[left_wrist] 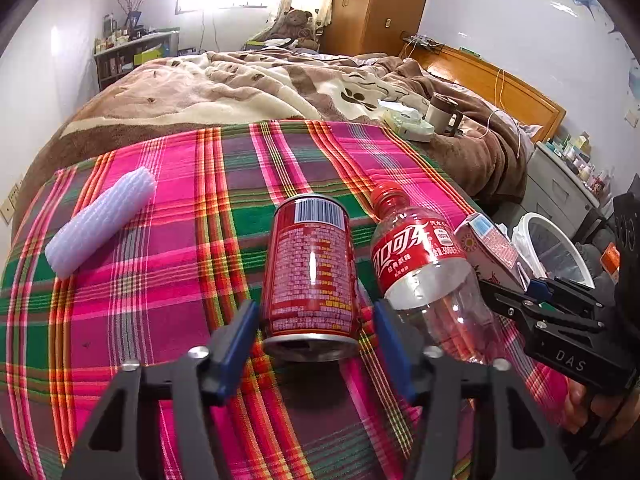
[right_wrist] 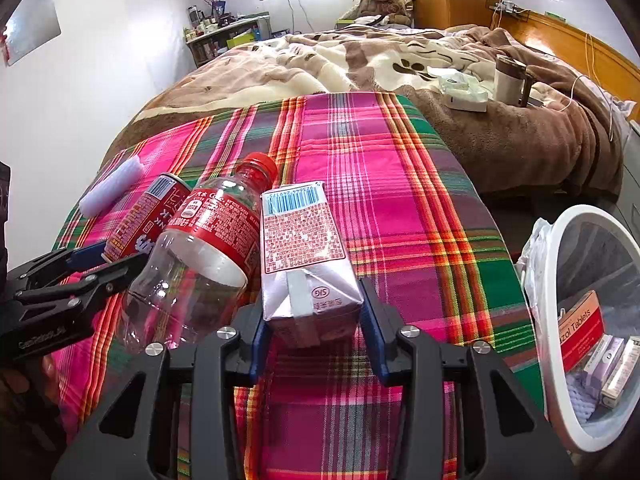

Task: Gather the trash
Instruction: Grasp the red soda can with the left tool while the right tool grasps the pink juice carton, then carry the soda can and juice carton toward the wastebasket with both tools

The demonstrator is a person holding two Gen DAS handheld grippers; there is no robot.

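A red can [left_wrist: 310, 272] lies on the plaid cloth [left_wrist: 168, 200], its near end between the open fingers of my left gripper [left_wrist: 316, 332], with small gaps on both sides. An empty cola bottle [left_wrist: 424, 264] lies right of it. A drink carton [right_wrist: 304, 256] lies with its near end between the fingers of my right gripper [right_wrist: 314, 320], which touch its sides. A white foam sleeve [left_wrist: 100, 220] lies at the far left. The can [right_wrist: 140, 220] and the bottle [right_wrist: 200, 248] also show in the right wrist view.
A white bin [right_wrist: 592, 320] with a clear liner stands right of the bed, with a tablets box [right_wrist: 580, 328] and other packs inside. A tissue pack [right_wrist: 464, 88] and a mug [right_wrist: 510, 80] lie on the brown blanket beyond the cloth.
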